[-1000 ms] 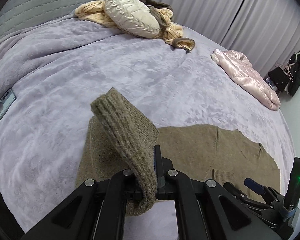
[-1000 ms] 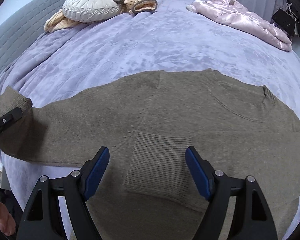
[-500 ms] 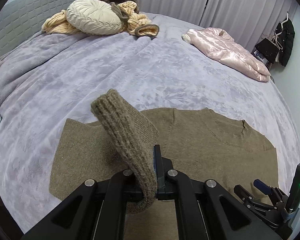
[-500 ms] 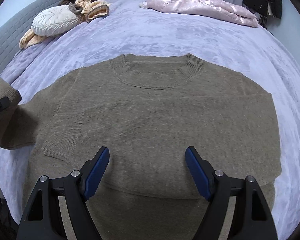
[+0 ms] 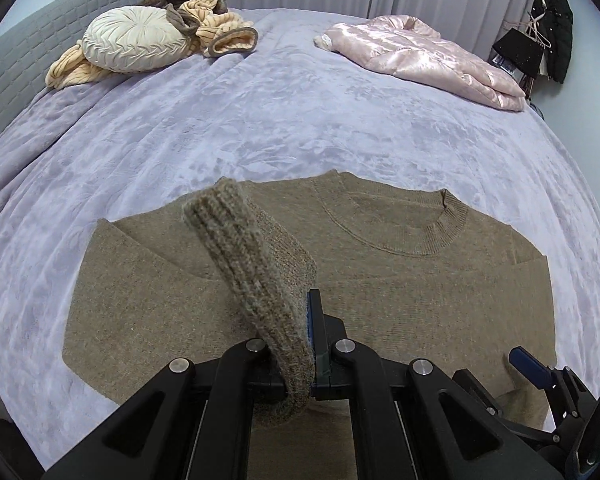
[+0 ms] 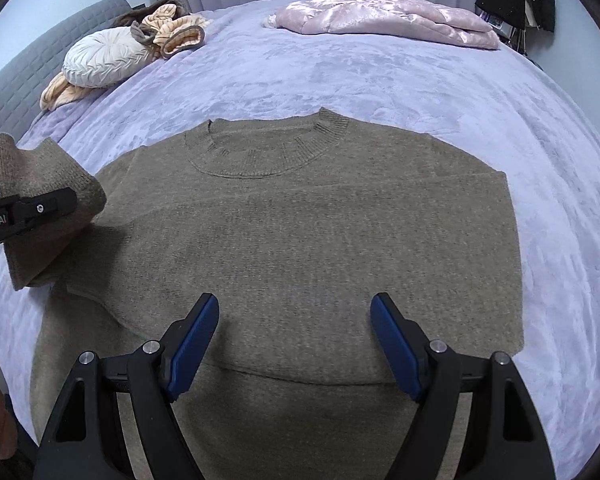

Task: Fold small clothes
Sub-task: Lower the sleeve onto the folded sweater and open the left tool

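Observation:
An olive-brown knit sweater [image 6: 320,240] lies flat on the lilac bedspread [image 6: 380,76], neck away from me; it also shows in the left wrist view [image 5: 400,280]. My left gripper [image 5: 310,340] is shut on the ribbed sleeve cuff [image 5: 235,248] and holds it raised over the sweater's left side. From the right wrist view the left gripper [image 6: 65,204] shows at the far left with the lifted sleeve [image 6: 39,184]. My right gripper [image 6: 293,344] is open and empty, hovering over the sweater's lower body. It also shows at the left wrist view's lower right [image 5: 540,376].
A white round cushion [image 5: 135,38] and a tan striped garment [image 5: 219,28] lie at the far left by the grey headboard [image 5: 27,52]. A pink satin jacket [image 5: 428,56] lies far right. Dark clothes [image 5: 548,28] hang by the curtains.
My left gripper has carried the sleeve rightward, in over the sweater body. The right gripper has shifted right to face the sweater's middle, still open.

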`<state>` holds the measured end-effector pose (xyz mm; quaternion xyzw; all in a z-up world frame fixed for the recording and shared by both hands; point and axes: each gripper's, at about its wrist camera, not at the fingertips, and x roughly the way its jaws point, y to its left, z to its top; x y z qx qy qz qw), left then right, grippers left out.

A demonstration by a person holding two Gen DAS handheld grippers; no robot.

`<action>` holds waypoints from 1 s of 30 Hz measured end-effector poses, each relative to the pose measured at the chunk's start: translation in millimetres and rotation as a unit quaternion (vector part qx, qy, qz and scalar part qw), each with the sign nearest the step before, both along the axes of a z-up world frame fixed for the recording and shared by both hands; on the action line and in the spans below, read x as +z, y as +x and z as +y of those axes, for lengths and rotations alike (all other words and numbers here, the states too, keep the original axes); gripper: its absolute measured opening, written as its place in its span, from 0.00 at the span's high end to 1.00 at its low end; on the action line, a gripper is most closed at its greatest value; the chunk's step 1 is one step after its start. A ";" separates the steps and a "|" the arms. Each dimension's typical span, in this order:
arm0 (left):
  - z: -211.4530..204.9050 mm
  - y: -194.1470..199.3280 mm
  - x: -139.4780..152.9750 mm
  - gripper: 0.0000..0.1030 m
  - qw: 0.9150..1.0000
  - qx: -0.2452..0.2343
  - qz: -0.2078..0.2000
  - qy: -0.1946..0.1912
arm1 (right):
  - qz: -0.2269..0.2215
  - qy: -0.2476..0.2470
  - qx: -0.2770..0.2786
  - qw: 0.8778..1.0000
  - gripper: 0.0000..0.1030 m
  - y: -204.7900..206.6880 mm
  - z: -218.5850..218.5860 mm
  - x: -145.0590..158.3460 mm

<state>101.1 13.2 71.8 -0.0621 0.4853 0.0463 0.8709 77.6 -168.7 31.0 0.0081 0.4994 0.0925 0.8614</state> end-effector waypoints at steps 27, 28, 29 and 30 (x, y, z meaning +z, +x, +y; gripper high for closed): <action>-120.8 3.6 -15.9 0.94 0.995 -0.060 0.005 0.079 | -0.019 0.025 -0.047 0.998 0.21 -17.6 -91.8 1.9; -126.1 2.6 -15.3 0.94 0.995 -0.065 0.003 0.081 | -0.019 0.026 -0.050 0.998 0.21 -18.7 -95.8 1.8; -131.0 2.0 -14.4 0.94 0.994 -0.069 0.001 0.081 | -0.020 0.027 -0.052 0.998 0.21 -19.9 -99.4 1.9; -135.5 1.1 -13.6 0.94 0.994 -0.073 0.000 0.081 | -0.021 0.026 -0.055 0.998 0.21 -21.2 -102.8 2.0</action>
